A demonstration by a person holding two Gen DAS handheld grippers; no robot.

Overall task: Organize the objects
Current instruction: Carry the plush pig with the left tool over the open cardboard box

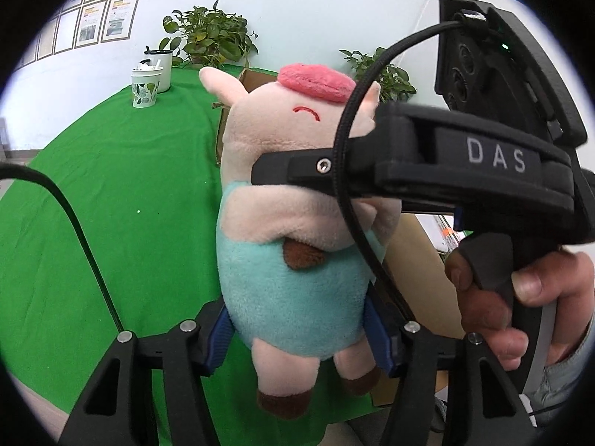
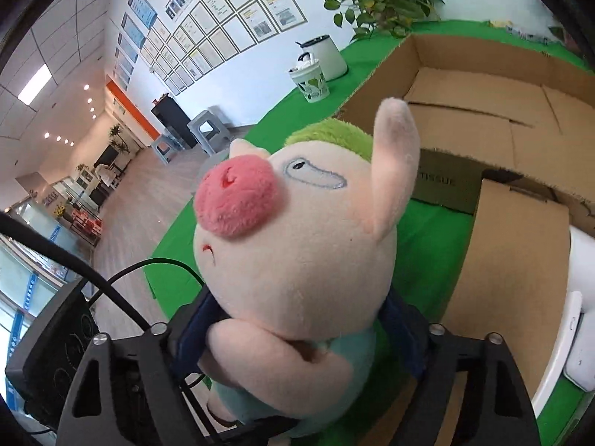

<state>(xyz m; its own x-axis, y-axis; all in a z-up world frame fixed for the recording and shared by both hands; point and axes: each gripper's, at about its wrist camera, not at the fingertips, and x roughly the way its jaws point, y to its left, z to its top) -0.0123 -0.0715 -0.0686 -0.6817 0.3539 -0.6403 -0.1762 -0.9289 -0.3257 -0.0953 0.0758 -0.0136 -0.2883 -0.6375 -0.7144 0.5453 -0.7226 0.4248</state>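
Observation:
A plush pig (image 1: 293, 260) with a pink snout, pale pink head and teal body is held in the air above the green table (image 1: 111, 193). My left gripper (image 1: 297, 330) is shut on its teal belly, blue pads on both sides. My right gripper (image 1: 260, 174) comes in from the right in the left wrist view and is shut on the pig at the neck. In the right wrist view the pig (image 2: 297, 252) fills the middle, green hair on top, and my right gripper (image 2: 297, 319) clamps it below the head.
An open cardboard box (image 2: 483, 85) stands on the green cloth behind the pig, with a second box (image 2: 520, 252) nearer right. A patterned cup (image 1: 145, 89) and a white canister (image 1: 161, 68) stand at the table's far left. Potted plants (image 1: 212, 37) line the back wall.

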